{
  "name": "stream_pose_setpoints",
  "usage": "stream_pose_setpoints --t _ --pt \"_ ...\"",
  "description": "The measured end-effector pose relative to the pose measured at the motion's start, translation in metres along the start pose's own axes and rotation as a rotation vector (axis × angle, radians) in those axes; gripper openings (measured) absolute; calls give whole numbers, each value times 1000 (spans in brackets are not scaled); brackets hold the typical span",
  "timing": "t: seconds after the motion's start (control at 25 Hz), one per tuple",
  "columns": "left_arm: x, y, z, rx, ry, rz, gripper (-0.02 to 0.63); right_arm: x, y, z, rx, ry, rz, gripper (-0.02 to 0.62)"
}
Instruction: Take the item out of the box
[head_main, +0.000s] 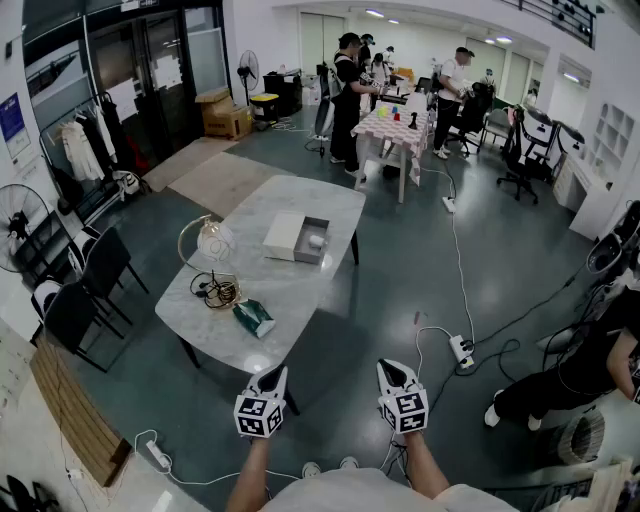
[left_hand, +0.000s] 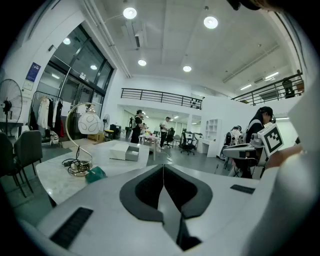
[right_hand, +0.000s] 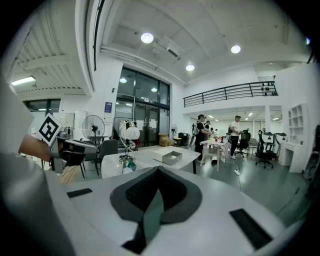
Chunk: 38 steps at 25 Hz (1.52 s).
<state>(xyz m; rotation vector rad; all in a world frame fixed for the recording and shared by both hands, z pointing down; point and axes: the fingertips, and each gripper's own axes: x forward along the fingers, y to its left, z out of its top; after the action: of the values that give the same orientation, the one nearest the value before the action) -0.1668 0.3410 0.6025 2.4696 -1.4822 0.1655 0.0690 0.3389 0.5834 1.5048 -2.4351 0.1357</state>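
Observation:
An open grey box (head_main: 311, 241) (left_hand: 132, 152) (right_hand: 172, 157) lies on the far part of the marble table (head_main: 270, 290), with a white item (head_main: 316, 240) inside it. Its white lid (head_main: 285, 236) rests beside it on the left. Both grippers hang well short of the table, near the person's body. My left gripper (head_main: 270, 381) has its jaws pressed together, nothing between them. My right gripper (head_main: 393, 372) is shut too and holds nothing. In the gripper views the dark pads (left_hand: 162, 187) (right_hand: 156, 192) meet along a thin line.
A round lamp on a curved stand (head_main: 210, 240), a coil of black cable (head_main: 215, 290) and a green packet (head_main: 254, 318) occupy the table's near half. Black chairs (head_main: 85, 285) stand left. A power strip (head_main: 461, 349) and cables lie on the floor right. People stand at a far table (head_main: 395, 125).

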Motion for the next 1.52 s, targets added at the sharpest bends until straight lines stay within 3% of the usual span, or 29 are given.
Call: stream_pose_setpoints --t 0.52,0.76,0.84,0.96,1.2,1.52 --pt "-6 -3 -5 -10 2 12 15 -3 6 -3 17 -2 29 2" --pt "-7 -17 -13 -25 -2 -22 21 -5 7 -9 21 9 52 2" --pt "-5 -20 -14 -38 -4 -31 115 -6 8 -12 20 13 65 2" --pt "-3 -25 -13 -39 -8 -39 198 -8 8 -16 20 22 79 2" --pt "2 -37 -8 25 -40 -34 235 -12 4 -26 15 41 102 2" --pt "11 -48 -5 31 -67 0 235 -15 -10 -33 8 42 127 2"
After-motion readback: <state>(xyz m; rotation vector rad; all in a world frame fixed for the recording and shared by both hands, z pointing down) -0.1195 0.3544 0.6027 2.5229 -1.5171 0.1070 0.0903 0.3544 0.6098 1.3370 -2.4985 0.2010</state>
